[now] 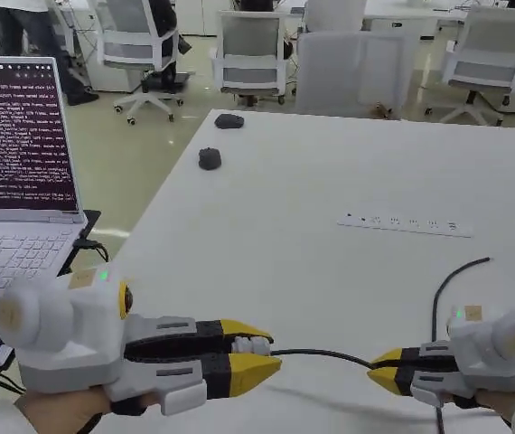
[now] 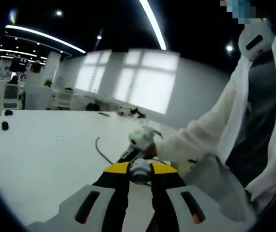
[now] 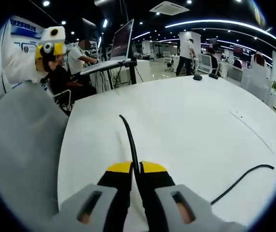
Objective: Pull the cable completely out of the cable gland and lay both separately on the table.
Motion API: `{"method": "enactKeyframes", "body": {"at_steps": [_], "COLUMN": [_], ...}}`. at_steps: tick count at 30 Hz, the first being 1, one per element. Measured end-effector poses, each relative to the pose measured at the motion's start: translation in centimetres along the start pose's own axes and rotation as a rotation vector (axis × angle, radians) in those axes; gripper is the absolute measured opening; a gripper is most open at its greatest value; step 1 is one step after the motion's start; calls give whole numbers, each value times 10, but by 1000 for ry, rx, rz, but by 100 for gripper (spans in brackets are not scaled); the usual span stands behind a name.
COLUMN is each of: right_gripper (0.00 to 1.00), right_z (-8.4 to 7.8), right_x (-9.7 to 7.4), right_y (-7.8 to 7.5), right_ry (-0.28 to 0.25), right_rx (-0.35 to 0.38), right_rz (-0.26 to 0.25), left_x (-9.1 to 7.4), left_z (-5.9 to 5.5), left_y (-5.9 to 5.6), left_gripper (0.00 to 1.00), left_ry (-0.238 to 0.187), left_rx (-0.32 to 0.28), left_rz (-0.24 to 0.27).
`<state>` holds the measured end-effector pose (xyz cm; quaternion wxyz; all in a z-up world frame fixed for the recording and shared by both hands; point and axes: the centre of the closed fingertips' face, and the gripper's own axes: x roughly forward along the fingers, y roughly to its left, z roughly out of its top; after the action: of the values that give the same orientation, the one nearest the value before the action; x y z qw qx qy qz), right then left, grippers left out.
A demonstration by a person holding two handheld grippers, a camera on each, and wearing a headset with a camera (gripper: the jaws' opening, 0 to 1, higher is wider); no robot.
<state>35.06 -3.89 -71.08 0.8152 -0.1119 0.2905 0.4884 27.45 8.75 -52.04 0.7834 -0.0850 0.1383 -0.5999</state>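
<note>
At the near edge of the tabletop [image 1: 330, 280], the left gripper [image 1: 274, 351] pinches the white gland [image 1: 250, 344] between its yellow jaws. Just to its right, the right gripper [image 1: 375, 369] is pressed together on the black cable [image 1: 325, 354]. The cable spans the gap between the two, and I cannot tell whether its end sits inside the gland. Behind the right gripper, its tail curves away across the table near the right edge. Further in lies a white power strip [image 1: 407, 223], and two dark mice [image 1: 210, 158] sit towards the far left corner. A laptop [image 1: 18, 172] stands off the left edge.
</note>
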Motion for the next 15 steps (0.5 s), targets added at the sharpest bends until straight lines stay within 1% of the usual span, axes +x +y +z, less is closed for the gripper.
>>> {"method": "enactKeyframes", "body": {"at_steps": [2, 5, 10, 15], "right_gripper": [4, 4, 5, 5], "right_z": [-6, -12, -22, -26], "right_x": [5, 10, 20, 23], "right_y": [-1, -1, -2, -2], "right_ry": [21, 33, 55, 55], "right_rx": [-5, 0, 5, 17], "right_rz": [-7, -1, 5, 10], "left_x": [0, 1, 6, 11], "left_z": [0, -3, -18, -23], "left_y": [4, 9, 18, 22], "left_gripper": [17, 17, 17, 17], "left_ry": [-8, -13, 23, 31], "left_rx": [-10, -23, -43, -55], "left_rz": [10, 16, 19, 16]}}
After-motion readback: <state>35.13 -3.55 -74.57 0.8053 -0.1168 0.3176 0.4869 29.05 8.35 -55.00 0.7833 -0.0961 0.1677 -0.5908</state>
